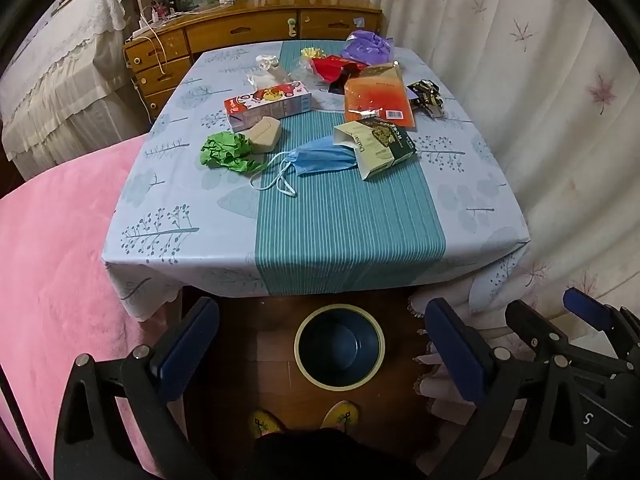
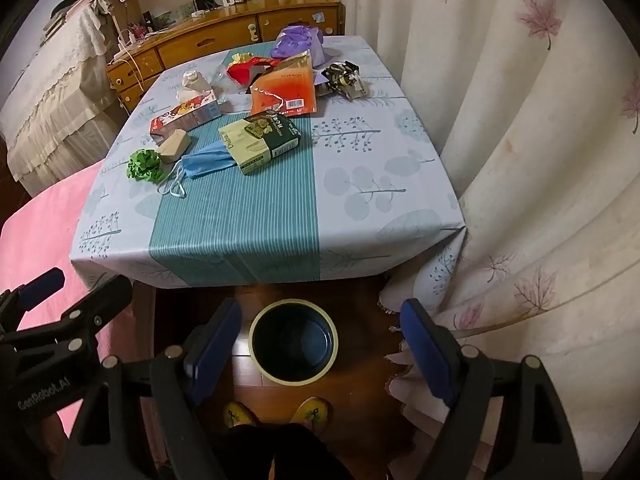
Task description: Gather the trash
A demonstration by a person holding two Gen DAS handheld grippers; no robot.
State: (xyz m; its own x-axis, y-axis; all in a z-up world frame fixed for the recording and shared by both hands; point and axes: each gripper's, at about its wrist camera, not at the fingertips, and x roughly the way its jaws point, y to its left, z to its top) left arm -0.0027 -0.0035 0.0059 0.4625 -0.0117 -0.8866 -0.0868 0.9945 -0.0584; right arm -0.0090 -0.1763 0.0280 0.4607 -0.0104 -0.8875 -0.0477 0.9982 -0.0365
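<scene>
Left gripper point(image 1: 320, 356): spread wide, nothing between the pads, held above the bin point(image 1: 340, 346) on the floor. Right gripper point(image 2: 320, 354): likewise wide apart and empty, over the same bin.

On the table point(image 1: 472, 216), from about 10 o'clock round to 2 o'clock:

- Green crumpled paper point(image 1: 224, 154), around 10 o'clock. Probably light and springy; a pinch across the wad should do.
- Tan folded carton point(image 1: 265, 136), touching the green wad. Likely stiff, best taken across the narrow sides.
- Red printed box point(image 1: 266, 106), just behind. Long and rigid, probably empty; grip across the short width.
- Clear crinkled wrapper point(image 1: 266, 66), farther back at 11 o'clock. Flimsy, slippery by the look of it.
- Blue face mask point(image 1: 320, 158), near 12 o'clock, partly tucked under the green-and-cream box point(image 1: 380, 144). Limp cloth; take the pleated body, not the loops.
- Orange pouch point(image 1: 378, 96), flat and slick; lift by an edge.
- Red packaging point(image 1: 334, 68) and purple bag point(image 1: 366, 46) at the far end, soft and crushable.
- Dark foil wrapper point(image 1: 426, 98), about 1 o'clock, crumpled, easy to pinch.

Patterned tablecloth point(image 1: 168, 200), probably smooth and apt to slide or bunch. Pink blanket point(image 1: 52, 260) at 9 o'clock, curtain point(image 1: 560, 120) at 3 o'clock, wooden dresser point(image 1: 240, 30) beyond the table.
</scene>
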